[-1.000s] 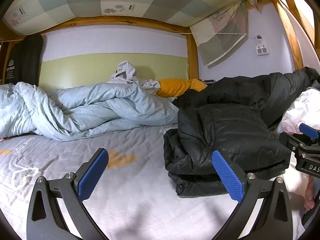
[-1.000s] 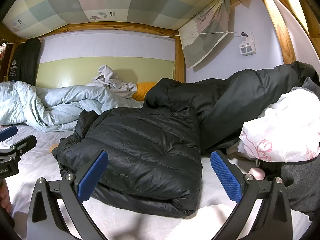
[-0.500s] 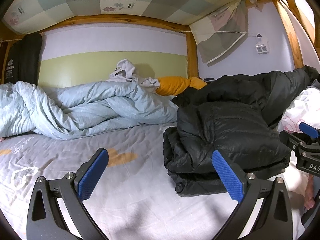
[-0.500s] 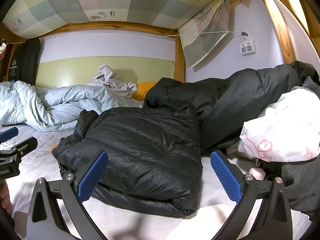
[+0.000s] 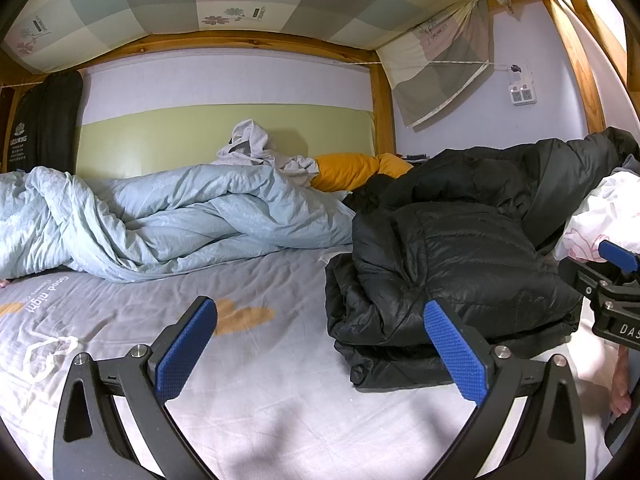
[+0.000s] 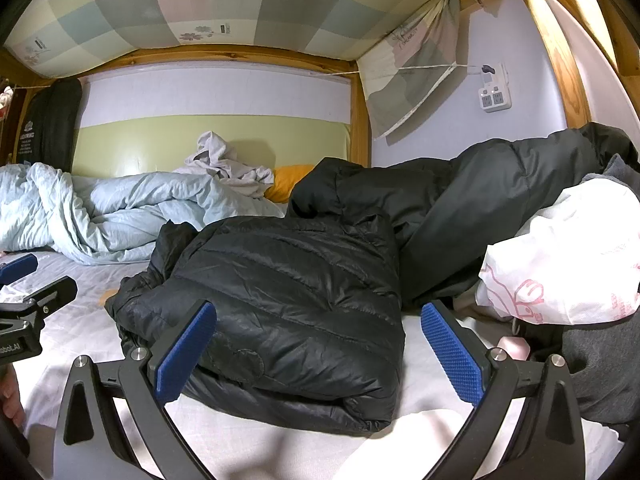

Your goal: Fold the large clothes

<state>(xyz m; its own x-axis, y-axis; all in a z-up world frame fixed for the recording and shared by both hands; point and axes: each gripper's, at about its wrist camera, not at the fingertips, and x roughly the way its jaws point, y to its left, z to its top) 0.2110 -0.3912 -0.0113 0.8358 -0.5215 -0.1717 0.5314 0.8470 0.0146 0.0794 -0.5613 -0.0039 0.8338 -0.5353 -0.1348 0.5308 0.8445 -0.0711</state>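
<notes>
A black puffer jacket (image 6: 296, 308) is being shown as a folded, stacked bundle lying on the bed sheet (image 5: 248, 360), with a second dark coat (image 6: 500, 208) heaped behind it toward the wall. The right hand-held gripper (image 6: 318, 354) is being held directly in front of the bundle, its blue pads spread wide apart with nothing between them; the near folded edge is lying just beyond the fingertips. The left hand-held gripper (image 5: 320, 350) is likewise being held with its pads fully parted and empty, and from it the bundle is lying ahead and to the right, its left folded edge near the right pad. The long axis of the bundle is judged to be running roughly from the person toward the wall. The right hand is judged to be the nearer one for any further grasp. A light-blue duvet (image 5: 160, 220) and a white plastic bag (image 6: 560, 260) are flanking the jacket.
</notes>
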